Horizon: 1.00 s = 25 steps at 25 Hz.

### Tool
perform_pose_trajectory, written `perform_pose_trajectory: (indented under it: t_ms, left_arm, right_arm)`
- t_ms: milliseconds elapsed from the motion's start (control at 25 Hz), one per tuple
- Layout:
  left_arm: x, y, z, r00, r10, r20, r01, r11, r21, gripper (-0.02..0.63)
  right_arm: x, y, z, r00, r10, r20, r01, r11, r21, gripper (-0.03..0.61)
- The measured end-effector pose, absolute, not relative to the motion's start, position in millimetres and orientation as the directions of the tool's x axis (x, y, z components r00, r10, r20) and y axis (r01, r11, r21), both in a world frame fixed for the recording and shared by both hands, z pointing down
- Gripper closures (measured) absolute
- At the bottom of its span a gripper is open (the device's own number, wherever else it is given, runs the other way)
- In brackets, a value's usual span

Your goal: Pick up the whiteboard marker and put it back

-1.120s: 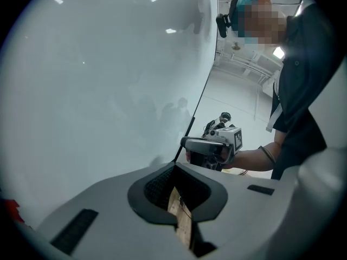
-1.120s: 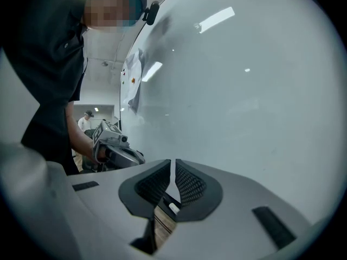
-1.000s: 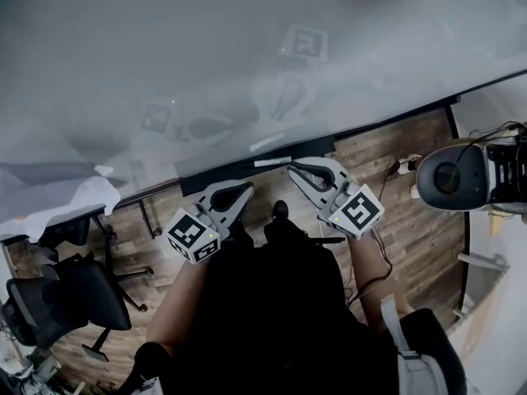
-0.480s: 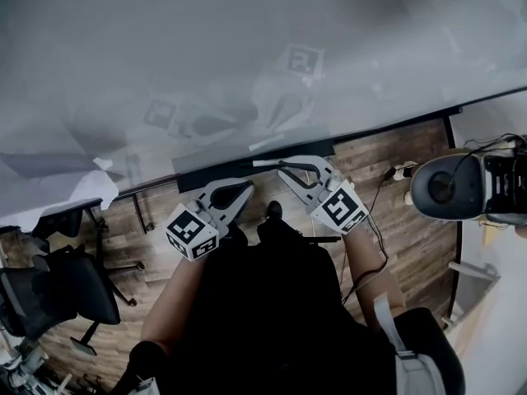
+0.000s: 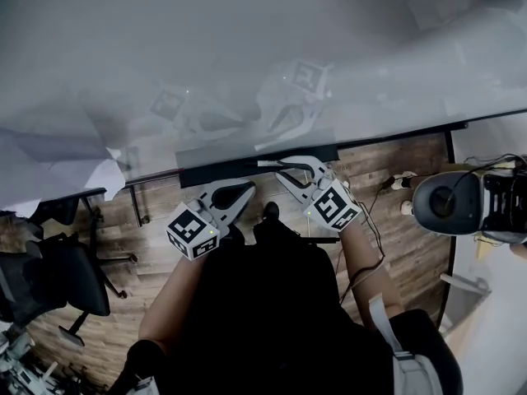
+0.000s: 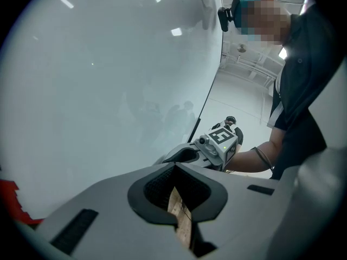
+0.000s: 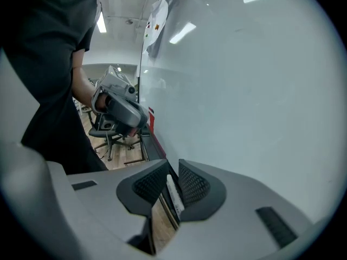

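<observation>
Since a second ago the right gripper (image 5: 284,169) has drawn in leftward toward the whiteboard (image 5: 247,56). The whiteboard marker (image 5: 270,164) sits in much the same spot, at the dark tray (image 5: 206,174) under the board.

In the head view, the marker sticks out leftward from the right fingers, level with the tray. The left gripper (image 5: 245,191) hangs just below the tray, near it but apart.

In the left gripper view, the fingers stand slightly apart with only wooden floor (image 6: 181,221) showing through the gap.

In the right gripper view, the fingers are clenched on the slim white marker, beside the board and above the tray.

This looks like the grasp at the tray. I cannot tell whether the marker is being lifted or set back. Either way, the next move calls for holding it level and parallel to the tray.
</observation>
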<state>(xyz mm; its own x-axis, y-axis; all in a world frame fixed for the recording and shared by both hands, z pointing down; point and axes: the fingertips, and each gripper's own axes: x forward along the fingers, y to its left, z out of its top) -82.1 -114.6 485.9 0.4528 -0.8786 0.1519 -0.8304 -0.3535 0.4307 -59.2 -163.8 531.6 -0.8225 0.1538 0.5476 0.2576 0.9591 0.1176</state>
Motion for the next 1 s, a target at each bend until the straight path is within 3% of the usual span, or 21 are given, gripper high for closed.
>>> perform_pose_trajectory:
  t_ms: [1000]
  left_arm:
    - [-86.8,-113.7,480.3,0.397,-0.905,0.153,-0.851,-0.301,0.43,0.603]
  right_arm:
    - [-57.3,-171.5,582.6,-0.681,0.1,0.726,0.391,0.887,0.244,0.47]
